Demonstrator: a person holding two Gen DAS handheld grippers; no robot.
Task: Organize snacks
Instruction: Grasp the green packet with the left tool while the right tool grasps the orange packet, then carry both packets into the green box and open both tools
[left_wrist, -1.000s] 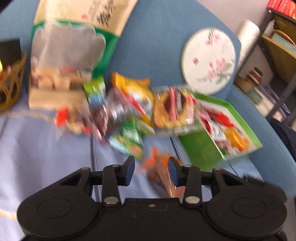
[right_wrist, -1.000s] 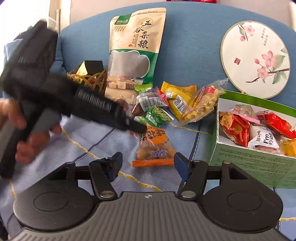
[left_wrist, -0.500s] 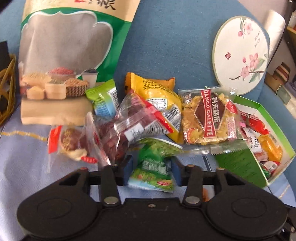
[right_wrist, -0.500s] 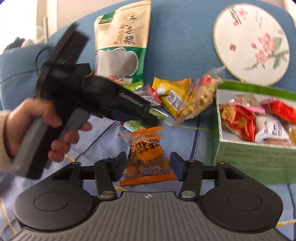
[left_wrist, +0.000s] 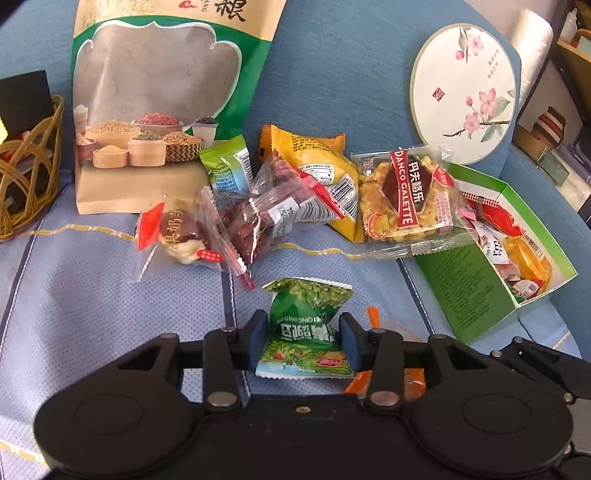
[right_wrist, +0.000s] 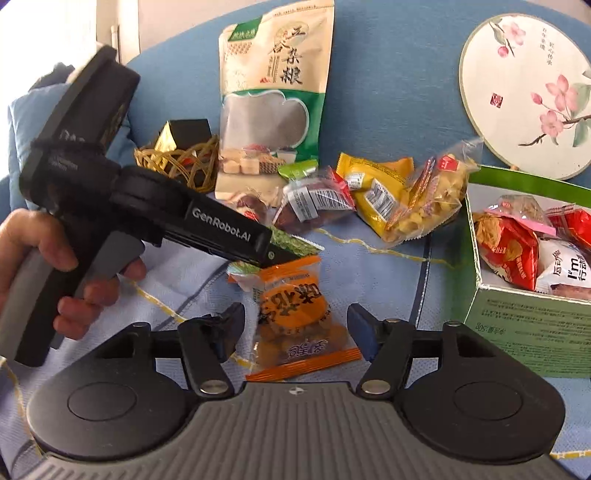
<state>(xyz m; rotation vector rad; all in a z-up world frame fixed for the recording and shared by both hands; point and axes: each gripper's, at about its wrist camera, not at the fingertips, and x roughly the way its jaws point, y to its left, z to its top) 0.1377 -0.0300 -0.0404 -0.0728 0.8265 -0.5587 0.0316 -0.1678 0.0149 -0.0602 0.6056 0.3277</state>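
Left gripper: green pack sits between the fingers, pinched at the waist, long axis running away from the palm; jaws opening. Right gripper: jaws opening, wide apart, pads off the orange pack lying lengthwise between them. Box right of both, nearer right hand

The orange packet is being largely hidden behind the left gripper; the grain bag is being cropped at twelve o'clock.
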